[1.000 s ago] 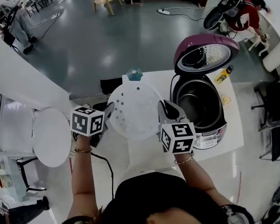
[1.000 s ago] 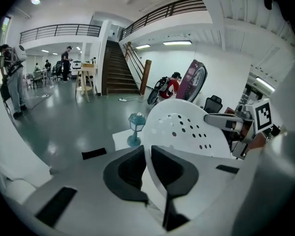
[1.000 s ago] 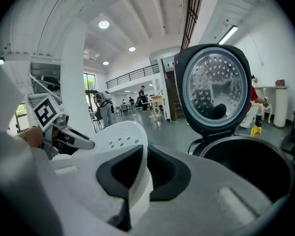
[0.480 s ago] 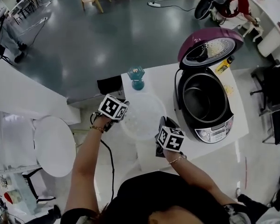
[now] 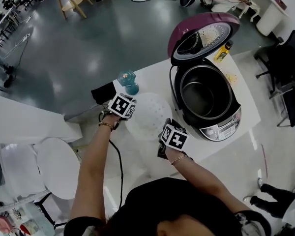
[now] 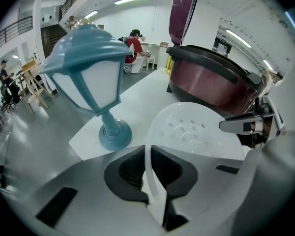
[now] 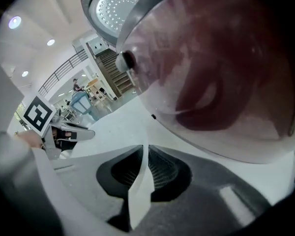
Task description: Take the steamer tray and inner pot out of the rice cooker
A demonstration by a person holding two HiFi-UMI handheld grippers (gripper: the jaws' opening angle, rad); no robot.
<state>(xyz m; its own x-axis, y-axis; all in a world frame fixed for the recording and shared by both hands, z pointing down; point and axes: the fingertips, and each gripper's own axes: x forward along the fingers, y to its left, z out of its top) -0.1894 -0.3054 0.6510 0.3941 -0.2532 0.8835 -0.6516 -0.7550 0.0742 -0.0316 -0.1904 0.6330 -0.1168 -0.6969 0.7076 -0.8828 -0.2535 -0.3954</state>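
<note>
A person's left gripper (image 6: 148, 166) and right gripper (image 7: 141, 171) each clamp shut on opposite rims of the white perforated steamer tray (image 5: 150, 114), holding it over the white table (image 5: 155, 80) just beside the open rice cooker (image 5: 225, 128), whose inner pot (image 5: 206, 93) sits inside.

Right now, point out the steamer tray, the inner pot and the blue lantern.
steamer tray (image 5: 148, 114), head view, on its perforated middle.
inner pot (image 5: 206, 94), head view, on its bare floor.
blue lantern (image 6: 86, 85), left gripper view, on its white pane.
</note>
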